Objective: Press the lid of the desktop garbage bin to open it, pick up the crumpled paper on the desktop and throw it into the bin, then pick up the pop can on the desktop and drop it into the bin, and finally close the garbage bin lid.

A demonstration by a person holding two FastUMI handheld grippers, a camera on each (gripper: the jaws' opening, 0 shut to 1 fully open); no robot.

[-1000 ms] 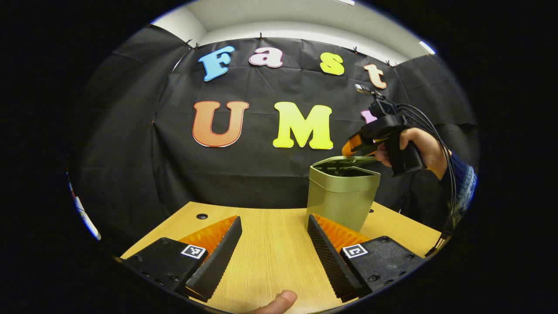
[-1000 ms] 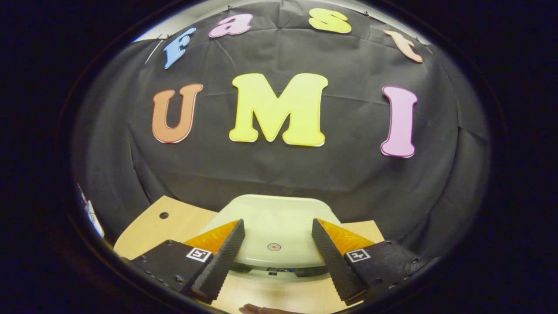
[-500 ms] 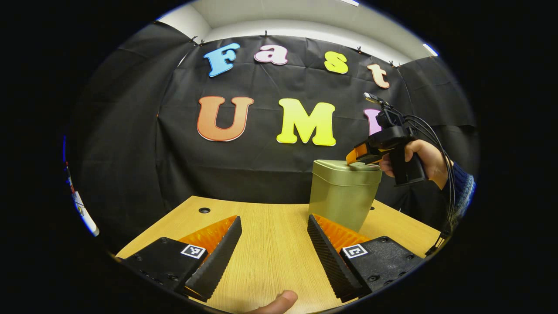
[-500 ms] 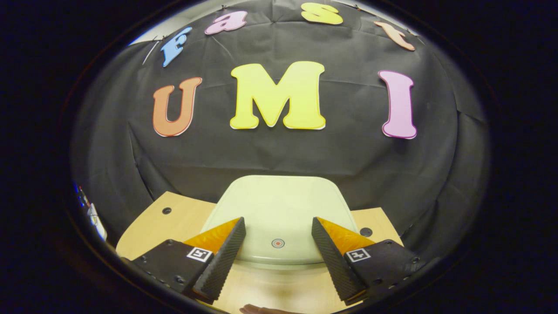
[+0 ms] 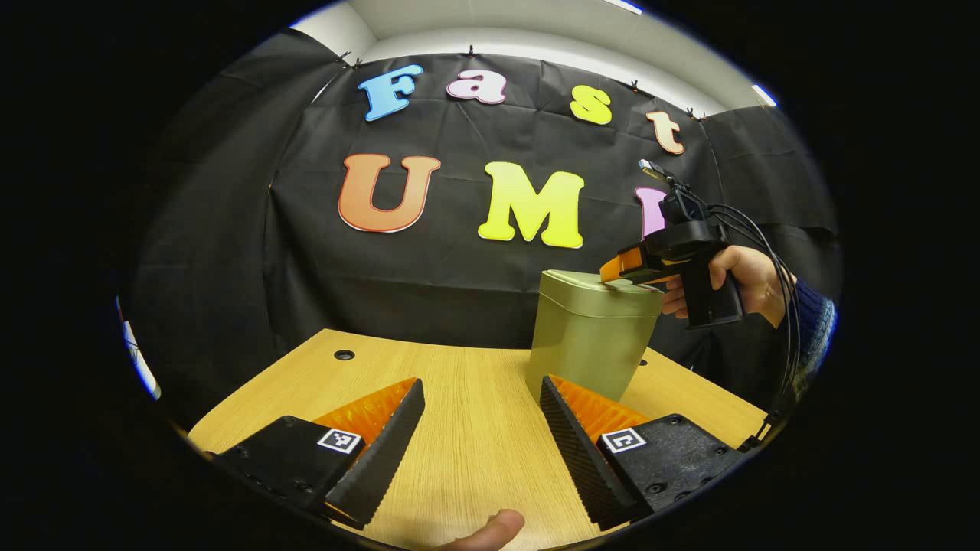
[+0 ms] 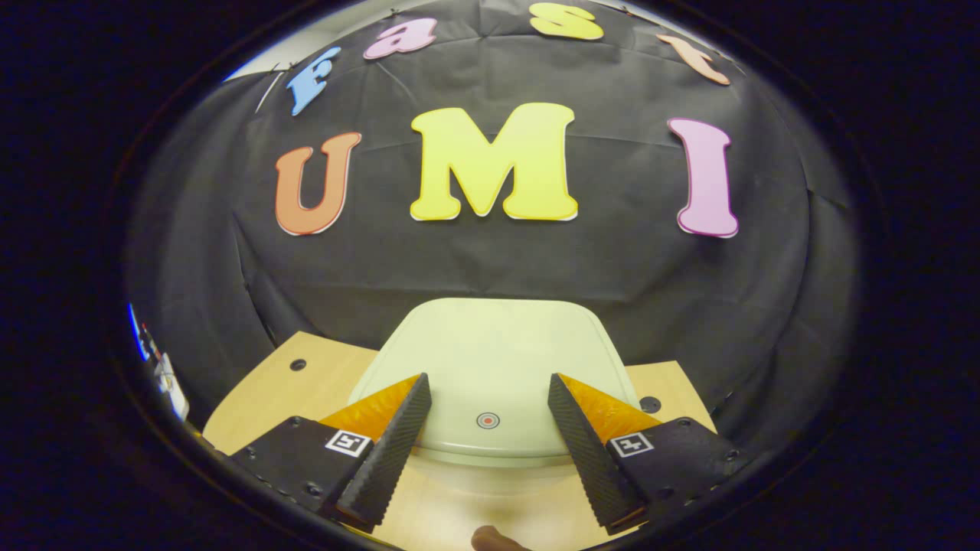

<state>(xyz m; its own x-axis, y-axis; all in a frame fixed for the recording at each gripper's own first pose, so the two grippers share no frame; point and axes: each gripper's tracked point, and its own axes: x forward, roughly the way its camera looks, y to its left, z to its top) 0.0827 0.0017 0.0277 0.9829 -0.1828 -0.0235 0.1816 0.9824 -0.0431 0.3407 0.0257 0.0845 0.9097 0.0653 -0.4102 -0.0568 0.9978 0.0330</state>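
Observation:
The pale green garbage bin [image 5: 589, 337] stands on the wooden desk [image 5: 459, 413] toward the right, its lid [image 6: 490, 367] down flat. My right gripper [image 5: 622, 269], held by a hand [image 5: 746, 275], rests its fingertips on the lid's near edge. In the right gripper view the right gripper [image 6: 488, 413] is open, its fingers straddling a small red dot [image 6: 488, 420] on the lid. My left gripper [image 5: 481, 417] is open low over the desk, nothing between its fingers, the bin just beyond its right finger.
Black cloth walls close the desk at the back and sides. A cable hole [image 5: 344, 355] sits at the desk's far left, another hole [image 6: 649, 403] beside the bin. A thumb tip [image 5: 490, 528] shows at the bottom edge. Cables [image 5: 773, 306] hang from the right gripper.
The bin's lid, raised ajar a second ago, has gone down flat under the right gripper. The left gripper's view has shifted slightly; its jaws have kept the same gap.

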